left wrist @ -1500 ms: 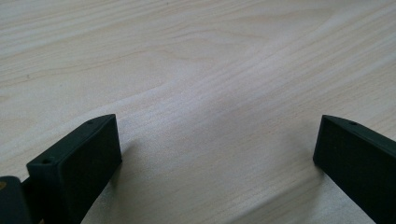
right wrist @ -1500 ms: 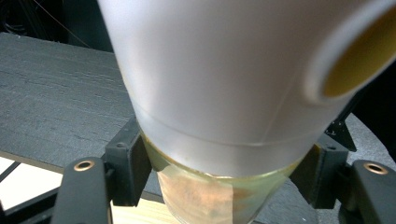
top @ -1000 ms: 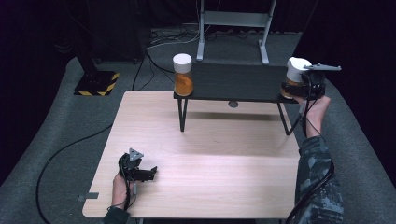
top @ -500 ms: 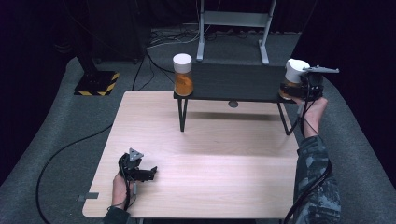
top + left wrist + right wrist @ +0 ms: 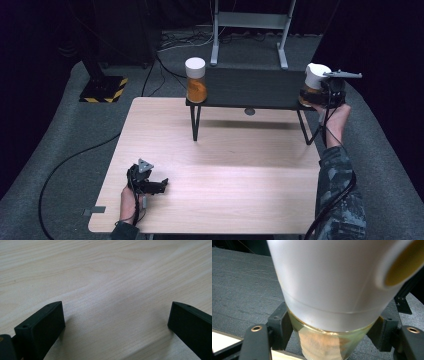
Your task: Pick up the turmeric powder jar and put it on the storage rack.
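The table (image 5: pixel 225 165) is a broad light-wood top, bare over most of its near half, so there is wide open room in the middle. Across its far edge stands a black shelf (image 5: pixel 250 89) on thin legs, with a clear gap beneath it; its right end reaches past the table's right edge.

On the shelf's left end stands a jar (image 5: pixel 195 80) with a white lid and orange contents, upright and well apart from everything else. At the right end is a second jar (image 5: pixel 314 85), also white-lidded, held at the shelf's right corner. The right gripper (image 5: pixel 326 94) is clamped on this jar, low on its glass body below the lid. The right gripper view shows what the high view cannot: both jaws press the clear glass on either side, the white lid (image 5: pixel 332 277) looms large above them, and the jar leans toward the camera rather than standing straight. Whether its base touches the shelf I cannot tell.

The left gripper (image 5: pixel 150 184) rests near the table's front left corner, far from both jars. Its own view shows the jaws spread wide over bare wood, nothing between them
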